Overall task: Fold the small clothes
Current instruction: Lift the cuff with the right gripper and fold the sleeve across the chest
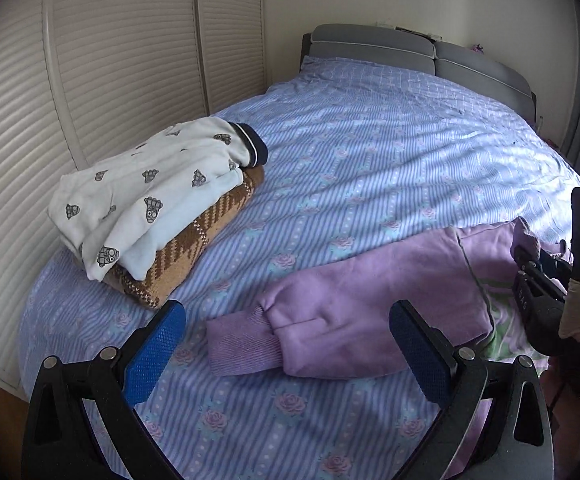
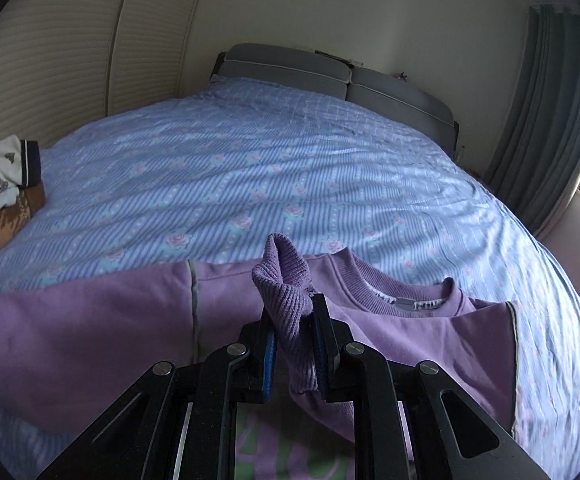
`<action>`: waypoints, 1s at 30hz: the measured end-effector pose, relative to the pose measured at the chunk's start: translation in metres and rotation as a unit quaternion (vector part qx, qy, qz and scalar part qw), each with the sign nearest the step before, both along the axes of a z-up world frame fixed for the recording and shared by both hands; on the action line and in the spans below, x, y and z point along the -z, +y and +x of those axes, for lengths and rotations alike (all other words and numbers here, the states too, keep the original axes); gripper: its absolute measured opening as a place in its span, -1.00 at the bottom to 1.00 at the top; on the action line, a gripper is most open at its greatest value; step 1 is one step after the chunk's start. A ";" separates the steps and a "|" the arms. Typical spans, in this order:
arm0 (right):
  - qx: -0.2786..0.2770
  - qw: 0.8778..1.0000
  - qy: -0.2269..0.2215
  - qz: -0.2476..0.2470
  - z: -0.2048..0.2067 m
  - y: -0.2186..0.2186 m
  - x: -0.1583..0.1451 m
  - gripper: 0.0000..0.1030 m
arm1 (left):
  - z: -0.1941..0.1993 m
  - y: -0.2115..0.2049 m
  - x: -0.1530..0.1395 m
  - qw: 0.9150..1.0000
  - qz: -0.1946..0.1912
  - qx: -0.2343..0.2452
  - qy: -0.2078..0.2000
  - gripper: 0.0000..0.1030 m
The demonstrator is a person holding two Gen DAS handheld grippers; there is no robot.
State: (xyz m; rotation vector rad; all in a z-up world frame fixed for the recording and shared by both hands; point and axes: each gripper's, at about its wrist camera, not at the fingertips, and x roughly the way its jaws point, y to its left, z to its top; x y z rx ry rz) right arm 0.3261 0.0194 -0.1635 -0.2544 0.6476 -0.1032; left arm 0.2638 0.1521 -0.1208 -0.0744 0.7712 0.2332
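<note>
A lilac sweatshirt lies on the bed, front up, with its neckline to the right in the right wrist view. Its left sleeve, ending in a ribbed cuff, lies flat between my left gripper's blue pads. My left gripper is open and empty, just above that cuff. My right gripper is shut on the other ribbed cuff and holds that sleeve lifted over the sweatshirt's body. The right gripper also shows at the right edge of the left wrist view.
A stack of folded clothes, a white printed top on a brown patterned knit, sits at the bed's left edge. Blue floral bedspread stretches to the grey headboard. Louvred wardrobe doors stand left, curtains right.
</note>
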 end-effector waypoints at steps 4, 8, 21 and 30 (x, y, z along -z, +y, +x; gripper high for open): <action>-0.010 0.999 0.041 -0.003 0.003 0.009 0.021 -0.58 | 0.003 0.010 0.015 1.000 -0.010 -0.004 0.005 1.00; -0.046 0.998 0.041 -0.011 -0.009 0.018 0.025 0.05 | 0.003 0.012 0.025 1.000 -0.010 -0.009 0.010 1.00; 0.021 0.997 -0.054 0.055 -0.096 -0.085 -0.047 0.40 | 0.008 -0.061 0.010 0.995 -0.061 0.084 -0.009 1.00; 0.119 0.991 -0.015 0.057 -0.133 -0.201 -0.026 0.40 | 0.044 -0.166 0.003 0.978 -0.045 0.202 -0.029 0.55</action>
